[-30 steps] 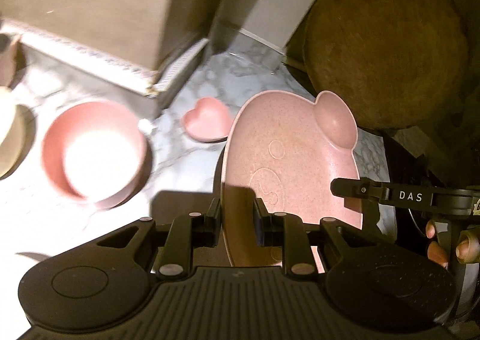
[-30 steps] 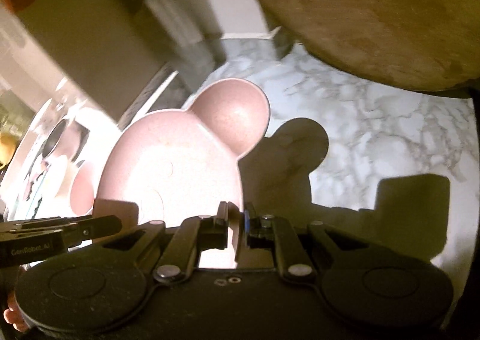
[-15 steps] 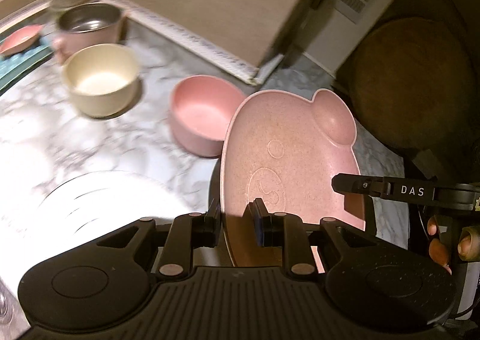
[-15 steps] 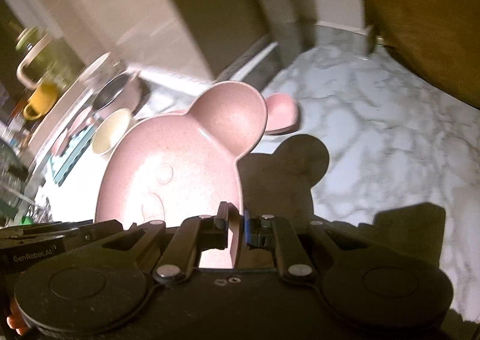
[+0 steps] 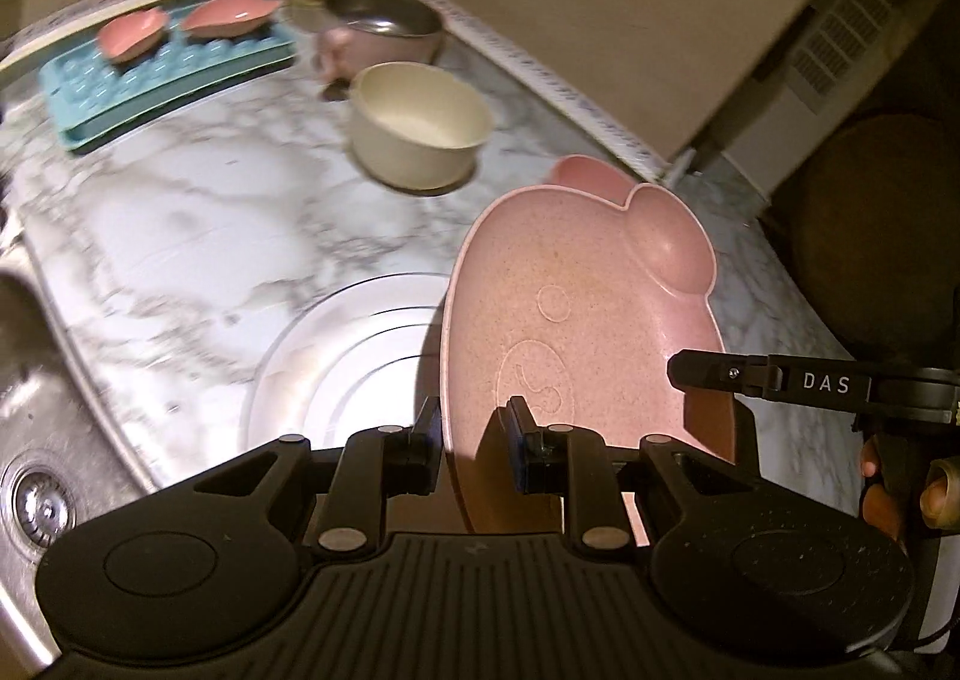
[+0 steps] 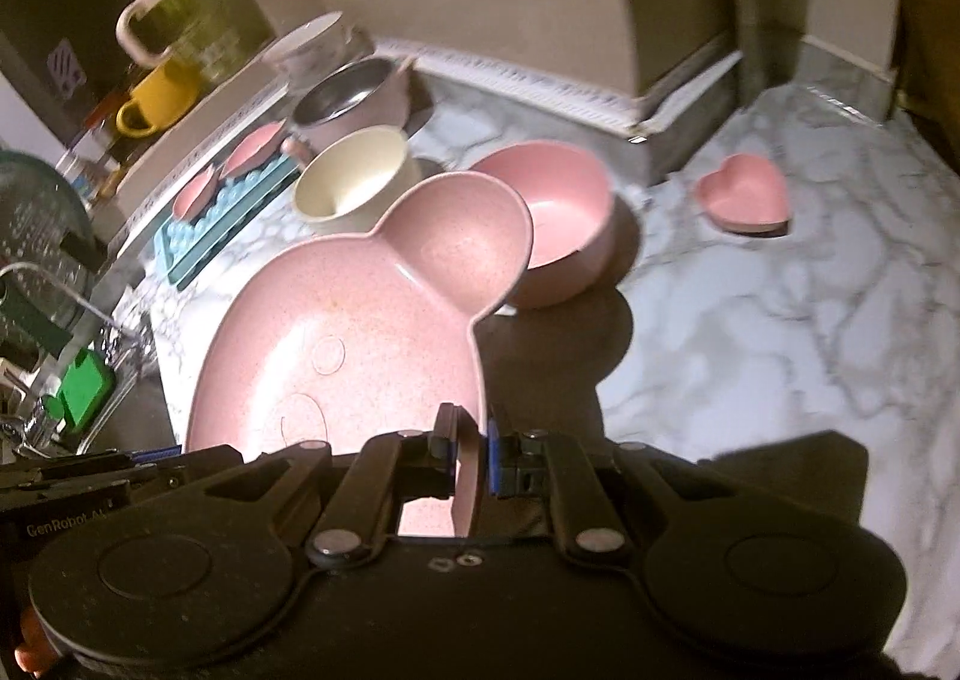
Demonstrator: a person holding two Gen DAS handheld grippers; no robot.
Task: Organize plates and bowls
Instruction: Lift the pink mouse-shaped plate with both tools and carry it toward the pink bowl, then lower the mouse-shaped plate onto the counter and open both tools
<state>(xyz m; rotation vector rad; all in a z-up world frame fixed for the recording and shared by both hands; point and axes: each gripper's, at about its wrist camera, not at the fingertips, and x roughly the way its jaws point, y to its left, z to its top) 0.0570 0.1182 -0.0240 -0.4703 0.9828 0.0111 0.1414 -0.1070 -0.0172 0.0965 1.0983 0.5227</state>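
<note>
A pink bear-shaped plate [image 5: 588, 320] [image 6: 354, 344] hangs above the marble counter, held from both sides. My left gripper [image 5: 471, 434] is shut on its left rim and my right gripper [image 6: 471, 452] is shut on its right rim. A clear glass plate [image 5: 336, 368] lies on the counter just under and left of the pink plate. Behind stand a cream bowl [image 5: 420, 122] [image 6: 354, 182], a round pink bowl [image 6: 552, 218] and a steel-lined pink pot [image 5: 384, 32] [image 6: 354, 98]. A small heart-shaped pink dish [image 6: 744, 191] sits alone at the right.
A teal mat [image 5: 162, 80] at the back left carries two small pink dishes [image 5: 129, 35]. A steel sink [image 5: 36, 470] with its drain lies at the left edge. A beige wall corner [image 6: 642, 80] juts onto the counter. A yellow mug [image 6: 159, 95] stands on a ledge.
Both grippers have carried the pink plate leftward along the counter. The cream bowl, steel pot, teal mat and sink have come into view, and the glass plate now lies under it.
</note>
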